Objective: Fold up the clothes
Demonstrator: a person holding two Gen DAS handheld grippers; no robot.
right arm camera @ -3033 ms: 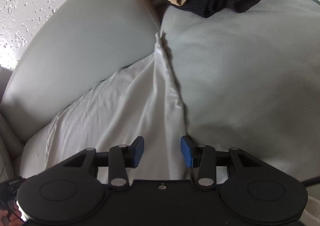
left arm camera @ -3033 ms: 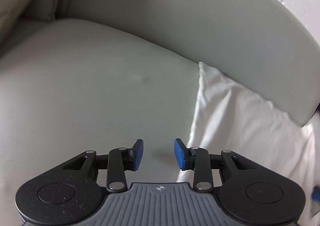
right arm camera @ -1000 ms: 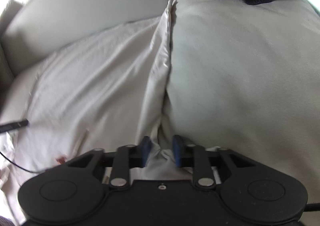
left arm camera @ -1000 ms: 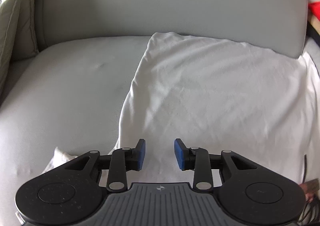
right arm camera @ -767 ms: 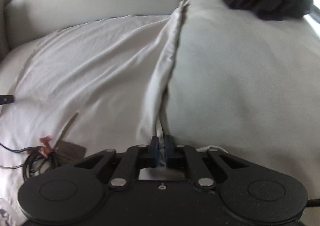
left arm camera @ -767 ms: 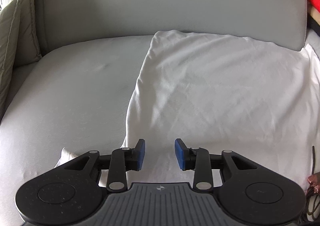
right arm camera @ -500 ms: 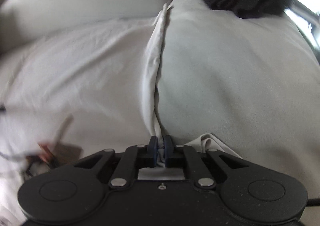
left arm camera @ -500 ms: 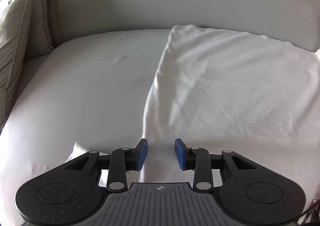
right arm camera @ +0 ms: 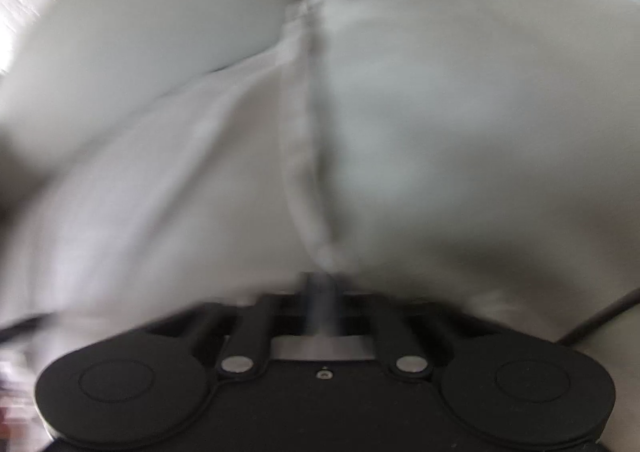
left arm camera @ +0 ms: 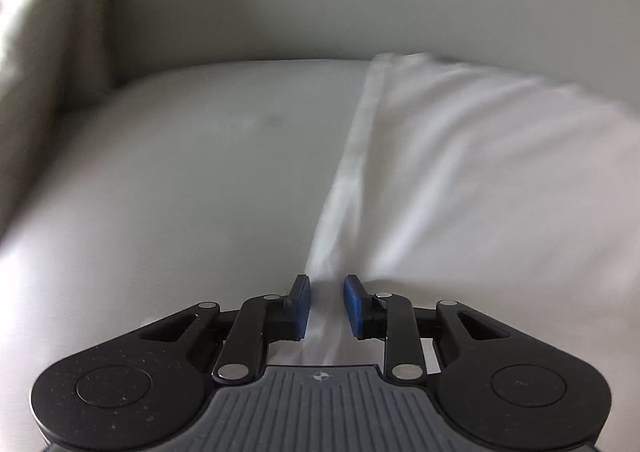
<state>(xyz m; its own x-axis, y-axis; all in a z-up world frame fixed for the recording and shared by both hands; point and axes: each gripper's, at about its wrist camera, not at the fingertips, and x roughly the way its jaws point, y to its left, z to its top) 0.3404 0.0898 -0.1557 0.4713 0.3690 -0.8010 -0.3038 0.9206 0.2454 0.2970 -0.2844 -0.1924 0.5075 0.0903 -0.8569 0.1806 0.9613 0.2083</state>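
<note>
Since a second ago both tongs have closed in on the white cloth (left arm camera: 460, 179) spread on the sofa (left arm camera: 192, 179). Left tongs (left arm camera: 325, 302) spread, straddling its near left edge; right tongs (right arm camera: 320, 294) pressed together, pinching the right edge — blurred, likely readying a lift to fold.

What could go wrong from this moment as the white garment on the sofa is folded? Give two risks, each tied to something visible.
1. The left hand-held gripper is open astride the white garment's edge; lifting now would probably raise one side only.
2. The right hand-held gripper looks shut on a thin edge, but that view is blurred; a quick pull might slip the cloth free.
</note>
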